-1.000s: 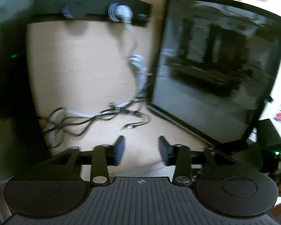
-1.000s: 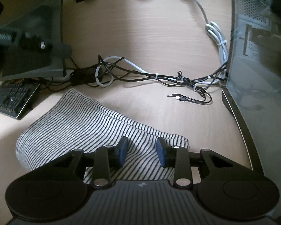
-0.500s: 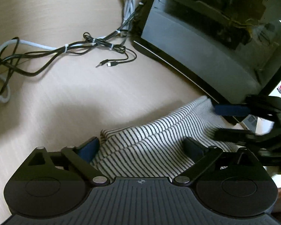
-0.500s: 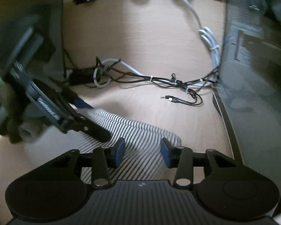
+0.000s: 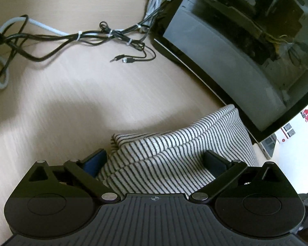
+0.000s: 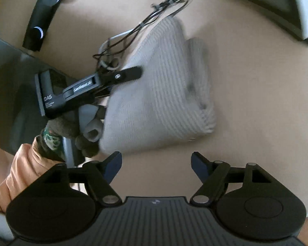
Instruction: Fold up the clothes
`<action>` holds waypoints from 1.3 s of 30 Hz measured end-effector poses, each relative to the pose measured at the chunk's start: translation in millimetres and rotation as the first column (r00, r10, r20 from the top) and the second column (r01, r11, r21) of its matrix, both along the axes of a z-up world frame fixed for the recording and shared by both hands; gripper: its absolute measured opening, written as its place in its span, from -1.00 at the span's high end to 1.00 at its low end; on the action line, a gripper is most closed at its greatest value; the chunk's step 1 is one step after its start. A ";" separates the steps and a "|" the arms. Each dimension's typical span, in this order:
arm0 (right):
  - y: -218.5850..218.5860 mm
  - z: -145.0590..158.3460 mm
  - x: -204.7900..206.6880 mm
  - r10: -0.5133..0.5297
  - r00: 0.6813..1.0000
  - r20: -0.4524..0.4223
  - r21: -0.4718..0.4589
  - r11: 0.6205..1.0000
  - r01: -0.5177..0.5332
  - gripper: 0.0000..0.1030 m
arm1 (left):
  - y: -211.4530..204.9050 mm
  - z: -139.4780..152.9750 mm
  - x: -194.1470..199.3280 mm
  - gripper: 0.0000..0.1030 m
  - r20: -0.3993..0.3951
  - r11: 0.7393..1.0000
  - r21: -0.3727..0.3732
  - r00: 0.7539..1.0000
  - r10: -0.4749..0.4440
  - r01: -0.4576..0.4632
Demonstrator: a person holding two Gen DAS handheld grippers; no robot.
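A folded black-and-white striped garment (image 5: 170,155) lies on the wooden desk (image 5: 76,94). My left gripper (image 5: 154,161) is wide open, its jaws spread on either side of the cloth's near edge, resting on or just over it. In the right wrist view the same garment (image 6: 162,94) looks pale and blurred, a folded stack seen from above. My right gripper (image 6: 156,164) is open and empty, raised above the desk just short of the garment's near edge. The left gripper's finger (image 6: 125,74) shows there lying on the garment's left side, held by a gloved hand (image 6: 71,127).
A computer case with a glass side panel (image 5: 246,47) stands close to the right of the garment. A tangle of black and white cables (image 5: 76,39) lies on the desk behind. A dark monitor base (image 6: 10,94) and black bar (image 6: 45,14) lie at the left.
My left gripper opened wide and came down onto the garment. My right gripper opened, let go of the cloth, and pulled up and back, now looking down at the stack.
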State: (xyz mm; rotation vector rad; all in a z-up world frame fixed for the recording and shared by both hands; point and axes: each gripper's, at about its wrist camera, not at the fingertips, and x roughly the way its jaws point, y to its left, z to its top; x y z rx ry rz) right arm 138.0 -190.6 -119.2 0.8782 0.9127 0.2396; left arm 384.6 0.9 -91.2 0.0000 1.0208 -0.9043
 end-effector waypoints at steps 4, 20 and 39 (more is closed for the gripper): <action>-8.4 -6.0 13.0 -0.057 0.998 -0.026 0.015 0.998 0.057 0.06 | 1.0 1.8 -10.6 -1.00 -0.017 1.000 0.017 1.000 0.000 0.000; -39.7 43.5 29.7 -0.071 0.978 0.196 -0.466 0.871 0.157 -0.33 | 22.0 29.9 -107.2 -1.00 -0.075 0.990 -0.073 0.989 -0.124 0.119; -38.3 35.4 51.9 -0.020 0.994 0.105 -0.427 0.902 0.063 -0.25 | -13.3 -0.4 -99.1 -0.79 -0.031 0.997 -0.071 0.999 0.026 -0.028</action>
